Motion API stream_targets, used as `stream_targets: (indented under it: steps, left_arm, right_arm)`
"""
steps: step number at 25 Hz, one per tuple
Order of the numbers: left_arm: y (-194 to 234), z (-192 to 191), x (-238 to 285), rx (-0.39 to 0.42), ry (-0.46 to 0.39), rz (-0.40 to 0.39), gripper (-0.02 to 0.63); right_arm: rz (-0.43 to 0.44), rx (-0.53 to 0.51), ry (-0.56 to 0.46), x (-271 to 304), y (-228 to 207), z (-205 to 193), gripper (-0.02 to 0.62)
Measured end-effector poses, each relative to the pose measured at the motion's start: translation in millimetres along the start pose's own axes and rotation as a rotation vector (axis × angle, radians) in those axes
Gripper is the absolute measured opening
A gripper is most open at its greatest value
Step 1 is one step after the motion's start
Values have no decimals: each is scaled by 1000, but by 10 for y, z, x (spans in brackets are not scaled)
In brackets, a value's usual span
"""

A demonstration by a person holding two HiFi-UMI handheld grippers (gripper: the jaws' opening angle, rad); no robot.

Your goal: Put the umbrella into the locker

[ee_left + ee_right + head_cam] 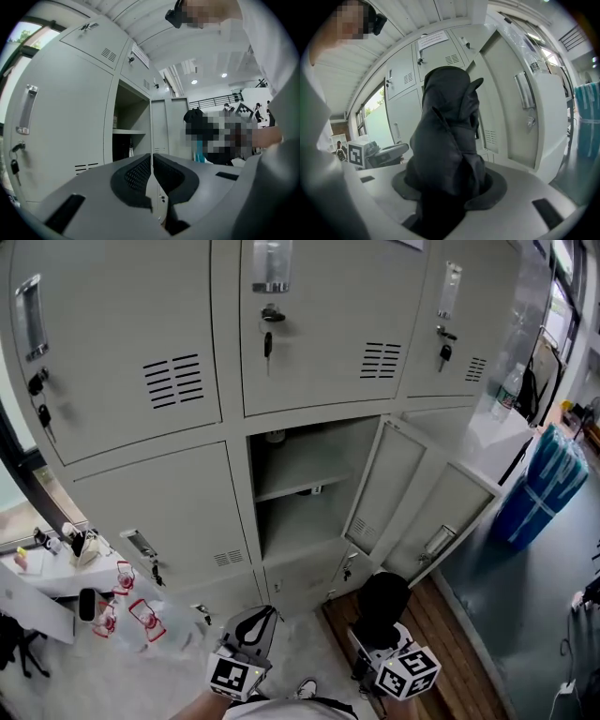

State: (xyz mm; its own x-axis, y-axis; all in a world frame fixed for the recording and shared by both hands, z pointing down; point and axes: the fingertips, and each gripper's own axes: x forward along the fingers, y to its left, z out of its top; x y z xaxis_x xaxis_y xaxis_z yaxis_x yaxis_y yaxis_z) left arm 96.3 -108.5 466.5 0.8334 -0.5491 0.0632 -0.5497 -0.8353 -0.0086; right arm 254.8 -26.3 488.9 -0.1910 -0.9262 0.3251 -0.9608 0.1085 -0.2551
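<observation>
We hold the black folded umbrella (447, 136) in our right tongs (450, 182). The jaws are clamped on its lower part, and the bunched cloth stands up out of them and covers most of the pads. In the head view the umbrella sits low and right of the middle, above a strip of wooden floor (455, 652). It is in front of the bank of grey lockers and not yet inside any of them. The open locker (302, 526) lies in the middle column, just above and left of the umbrella. A shelf (298, 482) splits it into an upper and a lower space, and its door (386, 486) is swung out to the right. Our left tongs (151, 159) are empty, with their dark ribbed pads (136, 176) brought together along a thin line and nothing between them. They point level toward the open locker and the edge of its door. In the head view they sit low, to the left of the right tongs and below the opening. The lockers above are closed, and a key (267, 341) hangs from the lock of the middle one. At the lower left a white table (42, 587) carries small things we cannot make out. At the far right a clear bottle (507, 388) stands on a pale ledge.
</observation>
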Motion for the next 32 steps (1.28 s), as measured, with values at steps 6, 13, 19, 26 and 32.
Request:
stream_targets:
  steps: [6, 13, 19, 26, 32]
  left_arm:
    - [48, -54, -49, 6, 18, 33, 35]
    - [230, 20, -107, -63, -16, 67, 35]
    - [278, 56, -142, -98, -50, 74, 35]
    - [447, -13, -328, -105, -41, 131, 35]
    - [586, 12, -496, -102, -53, 183, 35]
  right_arm:
    - [6, -97, 25, 257, -163, 168, 218]
    - [23, -161, 70, 646, -201, 251, 219]
    - [59, -243, 203, 1277, -323, 173, 218]
    - [53, -331, 269, 1790, -351, 219, 218]
    - [26, -438, 326, 2124, -363, 164, 218]
